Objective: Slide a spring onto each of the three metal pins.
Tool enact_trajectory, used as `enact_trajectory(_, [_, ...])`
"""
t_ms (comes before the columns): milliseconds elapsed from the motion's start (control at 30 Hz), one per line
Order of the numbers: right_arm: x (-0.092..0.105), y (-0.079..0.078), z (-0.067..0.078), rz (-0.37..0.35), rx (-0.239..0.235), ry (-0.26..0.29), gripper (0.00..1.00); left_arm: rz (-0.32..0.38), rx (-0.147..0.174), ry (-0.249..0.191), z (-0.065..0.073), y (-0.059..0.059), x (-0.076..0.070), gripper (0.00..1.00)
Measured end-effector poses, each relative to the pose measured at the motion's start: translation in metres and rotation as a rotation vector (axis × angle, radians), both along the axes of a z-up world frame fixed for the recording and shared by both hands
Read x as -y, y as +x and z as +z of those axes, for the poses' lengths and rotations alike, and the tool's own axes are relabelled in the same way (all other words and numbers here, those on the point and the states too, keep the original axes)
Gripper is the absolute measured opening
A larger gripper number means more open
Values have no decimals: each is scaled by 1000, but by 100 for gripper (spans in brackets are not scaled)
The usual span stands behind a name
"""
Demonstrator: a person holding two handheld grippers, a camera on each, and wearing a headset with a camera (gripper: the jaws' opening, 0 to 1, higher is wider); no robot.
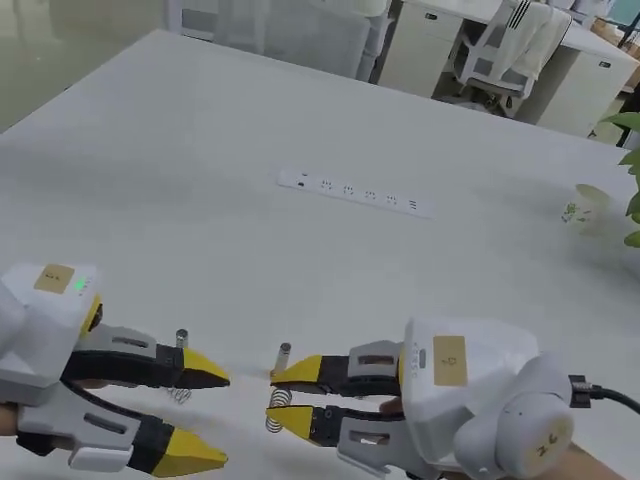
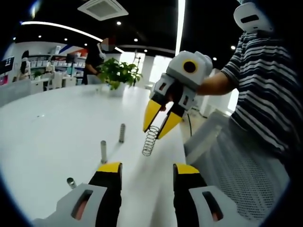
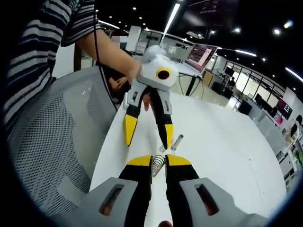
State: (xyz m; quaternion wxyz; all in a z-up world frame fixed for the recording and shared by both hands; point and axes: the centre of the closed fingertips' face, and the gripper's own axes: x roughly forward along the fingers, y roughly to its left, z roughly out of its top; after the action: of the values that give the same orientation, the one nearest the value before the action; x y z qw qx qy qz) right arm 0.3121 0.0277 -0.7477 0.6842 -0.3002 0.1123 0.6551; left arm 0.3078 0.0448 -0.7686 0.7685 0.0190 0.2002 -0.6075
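Observation:
My right gripper [image 1: 274,398] is shut on a small spring [image 1: 276,411], whose coil hangs from the yellow tips [image 2: 150,140]. The same spring [image 3: 157,165] sits between this gripper's own fingertips [image 3: 158,161]. Facing it, my left gripper [image 1: 208,418] is open with nothing between its jaws [image 2: 148,169]. Two short metal pins [image 1: 181,339] [image 1: 284,352] stand upright on the white table between the grippers. The left gripper view has three pins in a row [image 2: 122,133] [image 2: 103,151] [image 2: 71,182]. A second spring [image 1: 180,395] lies on the table below the left gripper's upper finger.
A white power strip [image 1: 352,191] lies across the middle of the table [image 1: 200,180]. A paper cup [image 1: 586,203] and plant leaves [image 1: 631,190] are at the far right. A grey mesh chair [image 3: 52,142] and a person's striped sleeve [image 2: 265,80] are behind the grippers.

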Motion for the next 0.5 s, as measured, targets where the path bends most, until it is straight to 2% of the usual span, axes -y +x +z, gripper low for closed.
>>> enact_trajectory(200, [1, 1, -1, -7, 2, -4, 7, 10, 1, 11, -3, -3, -8, 48])
enact_trajectory(500, [2, 3, -3, -13, 6, -10, 7, 39, -26, 7, -6, -5, -20, 54])
